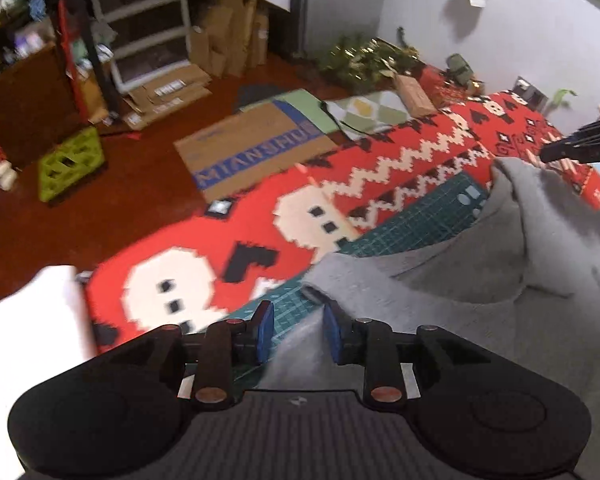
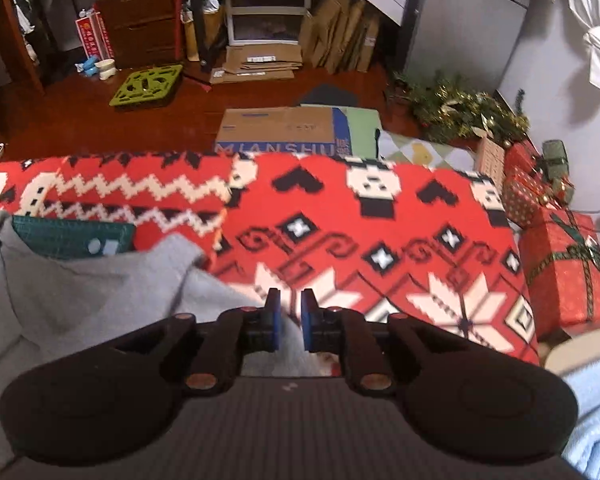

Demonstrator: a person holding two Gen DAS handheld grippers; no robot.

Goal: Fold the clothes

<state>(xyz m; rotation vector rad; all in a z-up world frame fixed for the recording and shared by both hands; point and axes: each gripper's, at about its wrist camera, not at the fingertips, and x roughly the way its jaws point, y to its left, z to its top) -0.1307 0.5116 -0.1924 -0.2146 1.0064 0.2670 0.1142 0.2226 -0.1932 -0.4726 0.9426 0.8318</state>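
Soft grey fleece garment (image 1: 480, 280), rumpled, with thick rounded folds, spread over a dark green gridded cutting mat (image 1: 412, 220), itself flat on a red knitted-look blanket (image 2: 380, 220) with pixelated cream zigzags, snowflakes and black hearts.

Left gripper (image 1: 298, 330): matte black, blue flat pads, jaws parted by a modest gap; a rolled hem edge of the garment passing between them, loose cloth in the gap, pads not visibly pressing on it.

Right gripper (image 2: 290, 322): same black build and blue pads, jaws only narrowly apart; a grey fold of the garment lying under and between the fingers at the garment's right edge, where fleece meets blanket; no clamping visible.

Beyond the garment, at the blanket's far edge: a flat brown corrugated cardboard box (image 2: 280, 130) with a blue printed band. Right of the garment, past the blanket's side: boxy red wrapped gifts (image 2: 564, 268) with green ribbon, and a bristly tinsel-flecked green garland (image 2: 456, 108).
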